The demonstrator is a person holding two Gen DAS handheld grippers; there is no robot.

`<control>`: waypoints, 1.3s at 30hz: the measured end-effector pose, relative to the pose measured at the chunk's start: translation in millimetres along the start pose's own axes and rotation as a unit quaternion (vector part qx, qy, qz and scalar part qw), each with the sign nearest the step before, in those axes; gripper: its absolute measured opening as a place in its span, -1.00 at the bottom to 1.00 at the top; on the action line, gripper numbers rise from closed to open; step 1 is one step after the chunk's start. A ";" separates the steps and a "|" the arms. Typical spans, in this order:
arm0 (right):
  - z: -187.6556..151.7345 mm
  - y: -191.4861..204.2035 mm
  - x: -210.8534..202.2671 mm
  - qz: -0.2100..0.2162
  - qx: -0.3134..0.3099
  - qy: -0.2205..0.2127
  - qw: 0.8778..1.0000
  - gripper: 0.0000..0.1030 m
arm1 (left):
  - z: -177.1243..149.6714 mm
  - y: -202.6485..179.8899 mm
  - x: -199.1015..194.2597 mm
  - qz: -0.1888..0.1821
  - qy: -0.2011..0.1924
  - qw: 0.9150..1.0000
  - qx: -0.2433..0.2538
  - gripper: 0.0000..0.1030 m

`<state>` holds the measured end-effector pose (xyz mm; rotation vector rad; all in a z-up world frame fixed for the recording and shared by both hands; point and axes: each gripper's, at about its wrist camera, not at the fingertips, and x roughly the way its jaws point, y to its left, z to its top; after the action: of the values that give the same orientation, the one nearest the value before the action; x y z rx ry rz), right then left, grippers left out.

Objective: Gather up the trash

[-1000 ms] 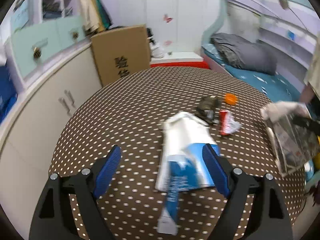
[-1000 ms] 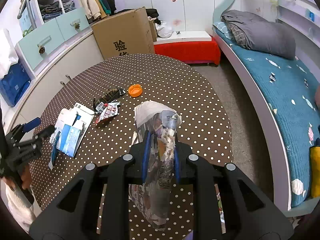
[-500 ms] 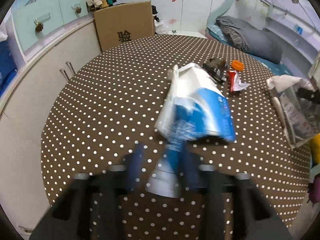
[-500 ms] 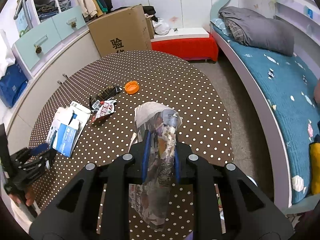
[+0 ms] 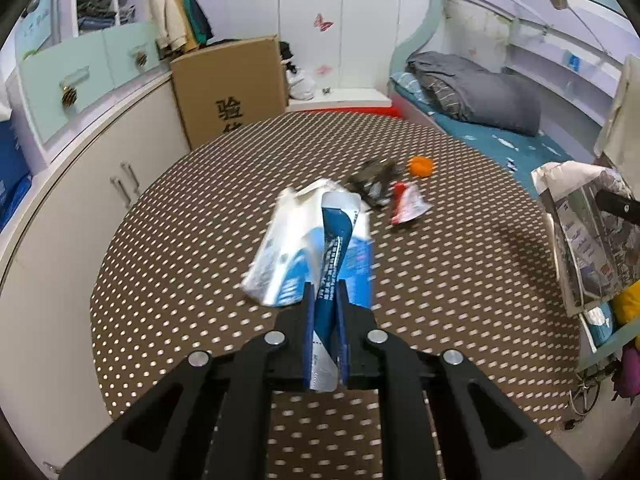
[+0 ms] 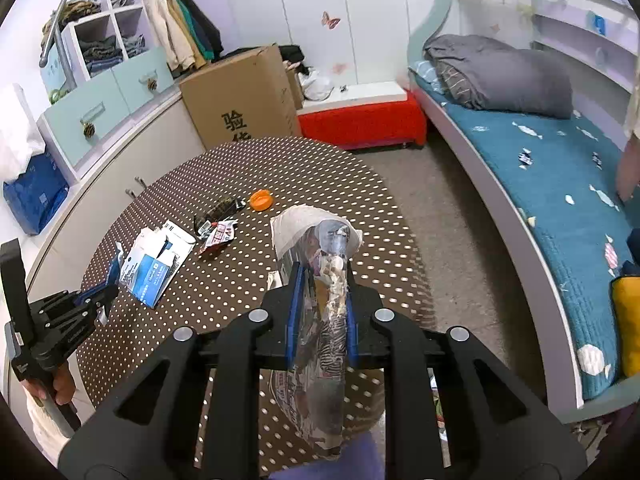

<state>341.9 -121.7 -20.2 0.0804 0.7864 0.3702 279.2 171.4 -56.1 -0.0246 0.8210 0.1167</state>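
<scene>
My left gripper is shut on the near end of a blue and white wrapper lying on the brown dotted table; it also shows in the right wrist view. My right gripper is shut on a clear trash bag stuffed with wrappers, held above the table's near edge. The bag shows at the right in the left wrist view. Further back lie a red and white wrapper, a dark wrapper and an orange cap.
A cardboard box stands behind the table. White cabinets run along the left. A bed with a grey duvet and teal mattress is at the right. A red bench is beyond the table.
My left gripper went from open around the blue and white wrapper to shut on its near end. The right gripper kept holding the bag almost still.
</scene>
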 end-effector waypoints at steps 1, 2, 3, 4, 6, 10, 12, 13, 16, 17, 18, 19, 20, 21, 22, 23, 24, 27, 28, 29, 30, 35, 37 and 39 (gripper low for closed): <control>-1.1 -3.8 -4.6 -0.003 0.003 -0.003 1.000 -0.65 | 2.7 -8.9 -2.2 -0.004 -0.005 1.000 0.008 -0.81; -2.2 -6.0 -8.0 -0.005 0.005 -0.006 1.000 -0.65 | 5.4 -16.6 -2.9 -0.006 -0.009 1.000 0.015 -0.81; -3.5 -10.0 -12.2 -0.009 0.007 -0.008 1.000 -0.65 | 9.6 -24.0 -2.2 -0.010 -0.012 1.000 0.021 -0.81; -5.5 -15.1 -17.2 -0.013 0.010 -0.011 1.000 -0.65 | 12.4 -33.5 -3.5 -0.020 -0.014 0.999 0.028 -0.81; -9.5 -26.6 -26.5 -0.023 0.019 -0.016 0.999 -0.65 | 17.6 -50.7 -3.8 -0.033 -0.015 0.999 0.039 -0.81; -17.0 -47.8 -42.4 -0.042 0.038 -0.025 0.998 -0.65 | 24.6 -84.8 -3.0 -0.056 -0.017 0.996 0.066 -0.81; -21.5 -60.6 -50.9 -0.053 0.049 -0.027 0.997 -0.65 | 27.6 -103.9 -3.7 -0.069 -0.021 0.994 0.082 -0.81; -23.3 -65.2 -53.8 -0.057 0.053 -0.028 0.997 -0.65 | 29.1 -112.1 -3.6 -0.074 -0.022 0.993 0.088 -0.81; -30.3 -82.8 -65.1 -0.073 0.069 -0.032 0.994 -0.65 | 33.4 -140.5 -4.6 -0.094 -0.024 0.990 0.107 -0.81; -32.2 -87.8 -68.2 -0.078 0.075 -0.033 0.994 -0.65 | 35.1 -150.6 -4.7 -0.102 -0.026 0.988 0.114 -0.81; -35.2 -95.1 -72.6 -0.085 0.082 -0.034 0.992 -0.65 | 35.3 -158.6 -4.9 -0.108 -0.027 0.986 0.120 -0.81; -37.6 -99.9 -75.6 -0.089 0.087 -0.035 0.992 -0.65 | 36.0 -166.9 -4.8 -0.115 -0.028 0.985 0.126 -0.81; -39.7 -105.5 -78.3 -0.093 0.092 -0.035 0.991 -0.65 | 37.4 -177.0 -3.9 -0.126 -0.029 0.983 0.133 -0.81; -43.0 -112.0 -81.7 -0.099 0.097 -0.035 0.990 -0.65 | 37.5 -185.9 -3.3 -0.133 -0.029 0.981 0.140 -0.81; -46.7 -119.5 -85.2 -0.106 0.104 -0.035 0.988 -0.65 | 37.8 -198.4 -3.0 -0.139 -0.030 0.979 0.148 -0.81; -48.9 -123.3 -87.3 -0.110 0.109 -0.035 0.987 -0.65 | 40.1 -204.3 -1.3 -0.145 -0.029 0.977 0.155 -0.81; -52.7 -130.8 -90.4 -0.116 0.117 -0.034 0.986 -0.65 | 40.1 -214.2 -0.3 -0.154 -0.027 0.974 0.161 -0.81; -62.7 -149.8 -97.4 -0.130 0.136 -0.032 0.982 -0.65 | 35.4 -244.8 3.4 -0.175 -0.021 0.967 0.183 -0.81; -65.5 -154.4 -99.1 -0.134 0.141 -0.031 0.980 -0.65 | 33.5 -257.1 5.0 -0.183 -0.018 0.964 0.192 -0.81; -69.0 -160.2 -100.8 -0.139 0.147 -0.029 0.979 -0.65 | 31.3 -263.8 5.2 -0.189 -0.016 0.962 0.198 -0.81; -71.7 -164.1 -101.9 -0.142 0.152 -0.028 0.978 -0.65 | 28.9 -273.8 6.5 -0.196 -0.013 0.959 0.206 -0.80; -91.5 -190.7 -106.6 -0.163 0.185 -0.018 0.969 -0.65 | 15.4 -320.2 13.8 -0.221 0.007 0.945 0.239 -0.80; -100.1 -202.4 -105.5 -0.169 0.199 -0.010 0.965 -0.65 | 7.9 -340.2 18.6 -0.231 0.019 0.939 0.253 -0.80; -108.2 -212.4 -104.9 -0.172 0.212 -0.006 0.962 -0.65 | 0.8 -356.6 23.1 -0.237 0.030 0.934 0.265 -0.80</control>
<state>260.7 -364.1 -69.7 0.3427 0.8410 -0.1333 335.8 -180.5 -80.8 0.2839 0.8650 -0.5670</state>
